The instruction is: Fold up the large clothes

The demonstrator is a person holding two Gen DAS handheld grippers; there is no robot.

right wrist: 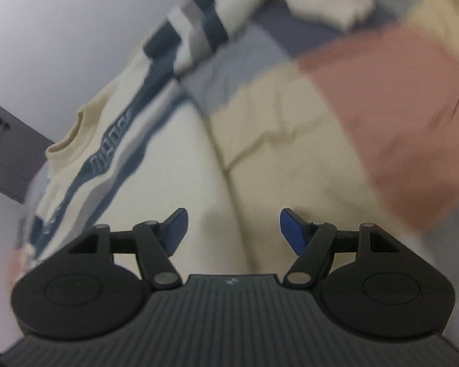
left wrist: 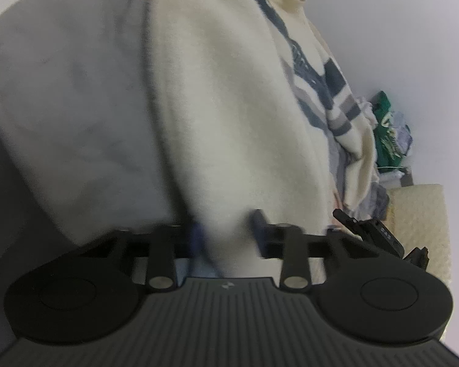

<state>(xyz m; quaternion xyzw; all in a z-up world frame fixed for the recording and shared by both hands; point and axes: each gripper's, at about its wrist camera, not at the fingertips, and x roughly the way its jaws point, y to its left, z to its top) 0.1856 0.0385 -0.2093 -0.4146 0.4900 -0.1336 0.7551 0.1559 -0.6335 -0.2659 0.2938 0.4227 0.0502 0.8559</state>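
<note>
A cream sweater (left wrist: pixel 229 107) with navy and grey stripes and a ribbed collar fills the left wrist view, one half folded over and hanging in a blurred sheet on the left. My left gripper (left wrist: pixel 228 232) is shut on a thick fold of this sweater, with cloth filling the gap between its fingers. In the right wrist view the same sweater (right wrist: pixel 174 159) lies spread out, collar at the left and striped sleeve at the top. Just above it, my right gripper (right wrist: pixel 234 232) stands open, its blue pads (right wrist: pixel 177 232) wide apart and gripping nothing.
Under the sweater lies a patchwork cover with pink (right wrist: pixel 382 107), cream and blue-grey (right wrist: pixel 229 70) squares. A pile of clothes with a green item (left wrist: pixel 385 128) sits at the far right, beside a cream textured cushion (left wrist: pixel 419 220). Dark furniture (right wrist: pixel 3 153) stands at the left.
</note>
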